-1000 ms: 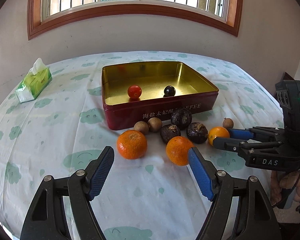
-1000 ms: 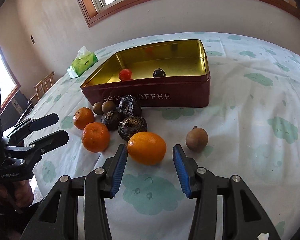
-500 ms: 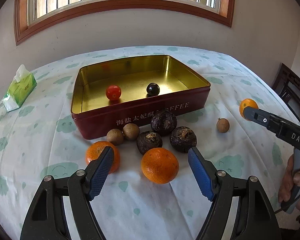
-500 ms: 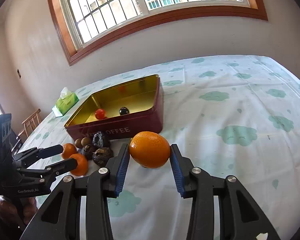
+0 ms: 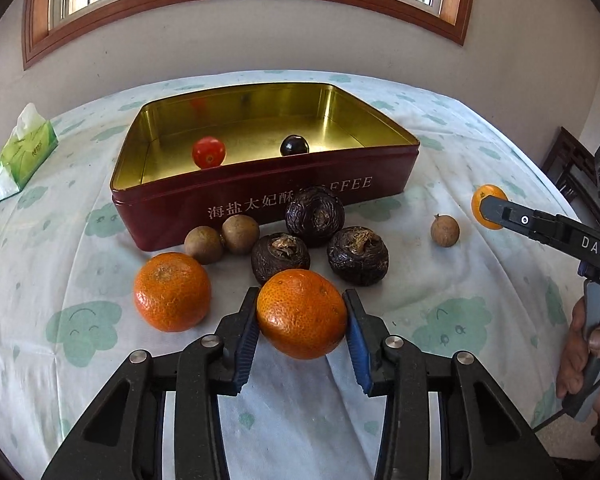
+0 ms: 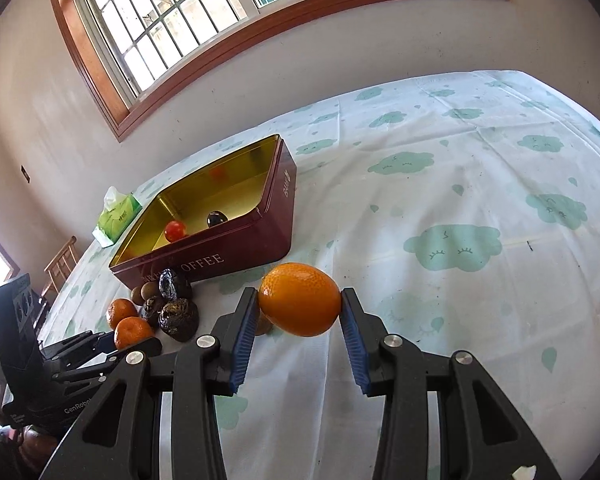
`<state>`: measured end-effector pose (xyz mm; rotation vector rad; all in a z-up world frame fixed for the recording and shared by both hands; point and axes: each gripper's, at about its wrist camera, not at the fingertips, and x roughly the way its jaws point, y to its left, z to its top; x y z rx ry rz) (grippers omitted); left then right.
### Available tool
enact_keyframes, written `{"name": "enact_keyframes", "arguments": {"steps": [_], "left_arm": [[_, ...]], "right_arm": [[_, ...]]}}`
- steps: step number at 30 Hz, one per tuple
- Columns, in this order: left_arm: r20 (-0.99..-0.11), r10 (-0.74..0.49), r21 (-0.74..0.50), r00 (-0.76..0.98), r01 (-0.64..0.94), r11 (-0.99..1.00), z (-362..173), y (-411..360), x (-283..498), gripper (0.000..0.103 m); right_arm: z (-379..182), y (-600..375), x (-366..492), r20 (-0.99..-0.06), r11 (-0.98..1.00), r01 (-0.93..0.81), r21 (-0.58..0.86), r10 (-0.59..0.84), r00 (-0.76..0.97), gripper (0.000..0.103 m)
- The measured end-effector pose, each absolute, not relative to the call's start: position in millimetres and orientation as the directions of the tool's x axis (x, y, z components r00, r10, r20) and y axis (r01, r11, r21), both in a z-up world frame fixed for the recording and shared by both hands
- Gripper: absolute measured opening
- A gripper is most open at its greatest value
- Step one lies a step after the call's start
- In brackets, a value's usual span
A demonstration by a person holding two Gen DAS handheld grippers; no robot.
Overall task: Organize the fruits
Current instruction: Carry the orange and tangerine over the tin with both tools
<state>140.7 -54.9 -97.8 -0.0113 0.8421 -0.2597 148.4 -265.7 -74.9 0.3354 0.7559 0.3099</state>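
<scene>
We clamp one orange (image 5: 301,313) on the bench (image 5: 440,292) with our just-closed left hand-held gripper (image 5: 302,322) while the right hand-held gripper (image 6: 299,312) carries another orange (image 6: 299,299) toward the tin (image 6: 236,240).

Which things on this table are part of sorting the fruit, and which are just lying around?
Part of the job: red tin; tomato and dark fruit inside it; three oranges, one in the left gripper, one in the right gripper, one loose; water chestnuts; small brown fruits.

Lying about: tissue pack; chair.
</scene>
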Motion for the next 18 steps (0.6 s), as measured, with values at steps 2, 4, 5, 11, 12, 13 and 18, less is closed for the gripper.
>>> {"name": "enact_keyframes", "arguments": {"steps": [2, 4, 5, 11, 12, 13, 18], "left_arm": [[-0.714, -0.234, -0.124, 0.660, 0.210, 0.970, -90, -50, 135, 0.041], [-0.696, -0.226, -0.125, 0.681, 0.196, 0.973, -82, -46, 132, 0.041], [-0.687, -0.217, -0.120, 0.693, 0.187, 0.975, -78, -43, 131, 0.041], [-0.646, -0.183, -0.127, 0.741, 0.133, 0.983, -62, -24, 128, 0.041], [-0.645, -0.176, -0.126, 0.743, 0.124, 0.984, -61, -22, 129, 0.041], [-0.645, -0.165, -0.122, 0.746, 0.113, 0.986, -60, -19, 129, 0.041], [-0.633, -0.132, -0.105, 0.763, 0.085, 0.991, -57, -11, 128, 0.041]], "right_arm": [[-75, -263, 149, -0.621, 0.907, -0.156, 0.392, 0.386, 0.682, 0.038], [-75, -263, 149, -0.624, 0.911, -0.151, 0.384, 0.376, 0.685, 0.038], [-75, -263, 149, -0.625, 0.911, -0.148, 0.384, 0.374, 0.685, 0.038], [-75, -263, 150, -0.633, 0.918, -0.128, 0.376, 0.355, 0.688, 0.038], [-75, -263, 150, -0.634, 0.919, -0.127, 0.372, 0.352, 0.689, 0.038], [-75, -262, 150, -0.636, 0.921, -0.127, 0.369, 0.349, 0.688, 0.038], [-75, -262, 150, -0.642, 0.927, -0.118, 0.357, 0.335, 0.690, 0.038]]}}
